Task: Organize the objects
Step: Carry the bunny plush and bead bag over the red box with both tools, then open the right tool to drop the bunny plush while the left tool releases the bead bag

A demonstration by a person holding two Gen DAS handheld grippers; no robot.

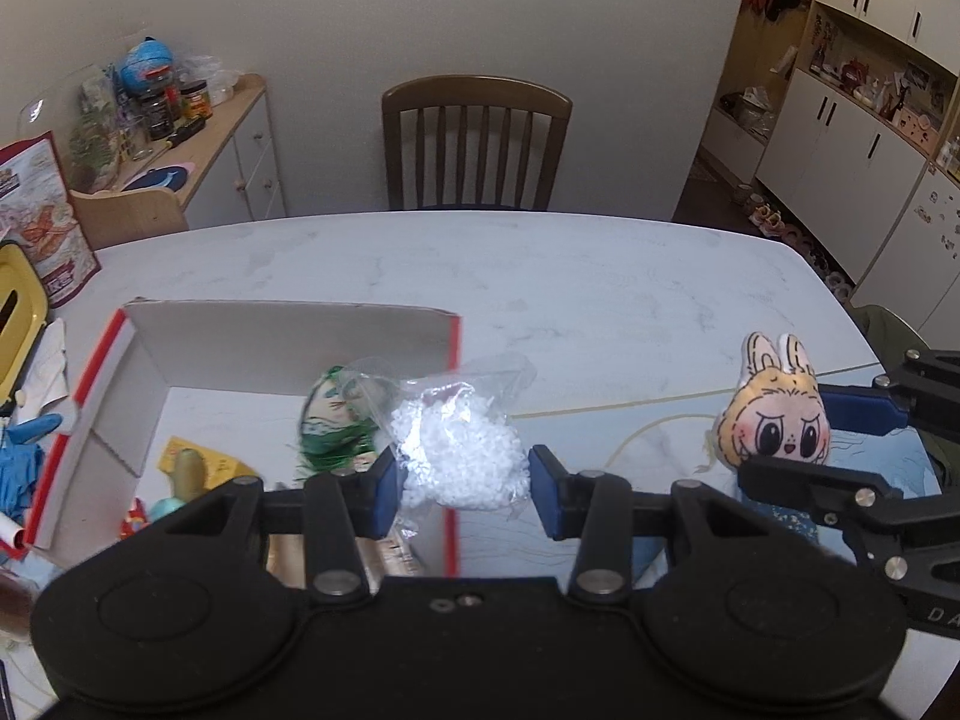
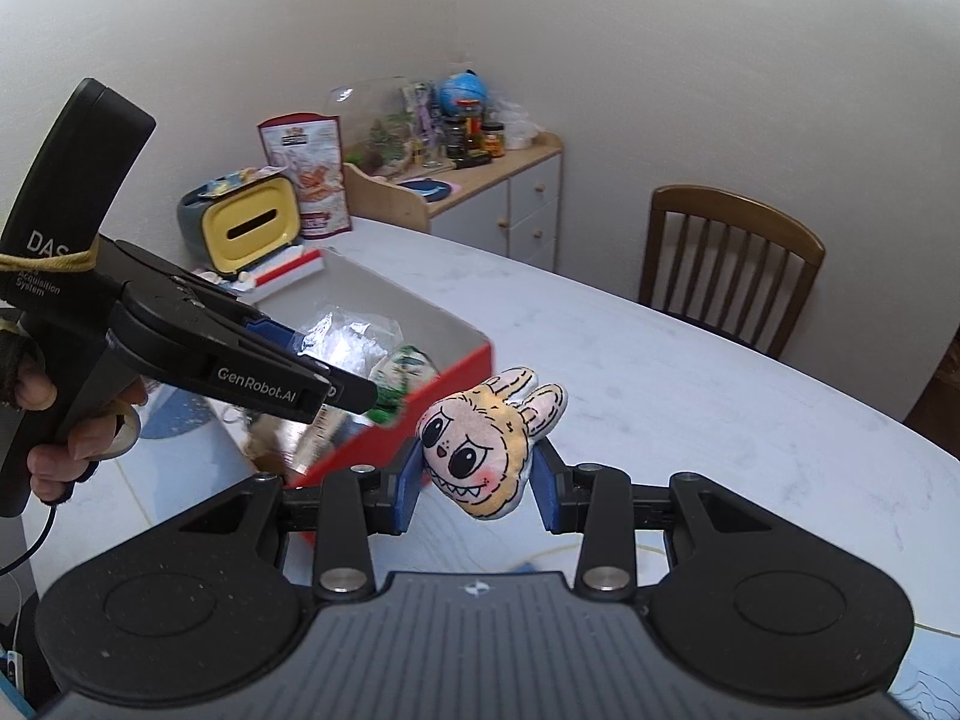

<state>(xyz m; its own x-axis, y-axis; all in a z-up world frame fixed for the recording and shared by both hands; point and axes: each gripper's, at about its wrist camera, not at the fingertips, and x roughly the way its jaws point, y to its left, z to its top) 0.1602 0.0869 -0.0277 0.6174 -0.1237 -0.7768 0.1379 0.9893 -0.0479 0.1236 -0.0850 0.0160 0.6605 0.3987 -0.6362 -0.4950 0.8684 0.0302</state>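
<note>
Right claw [image 2: 474, 483] squeezing the bunny toy [image 2: 489, 441], left claw [image 1: 462, 483] pinching the bag of white bits [image 1: 459, 456] just above the box [image 1: 288, 348]; lower slowly, then let go.

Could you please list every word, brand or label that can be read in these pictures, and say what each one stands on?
"GenRobot.AI": on the side of the left tongs.
"DAS": on the left device's handle; the small lines beneath end in "System", the rest too small to read.
"DA": cut off by the frame edge, on the right tongs' body.
Red and white snack bag: print too blurred to read.
</note>
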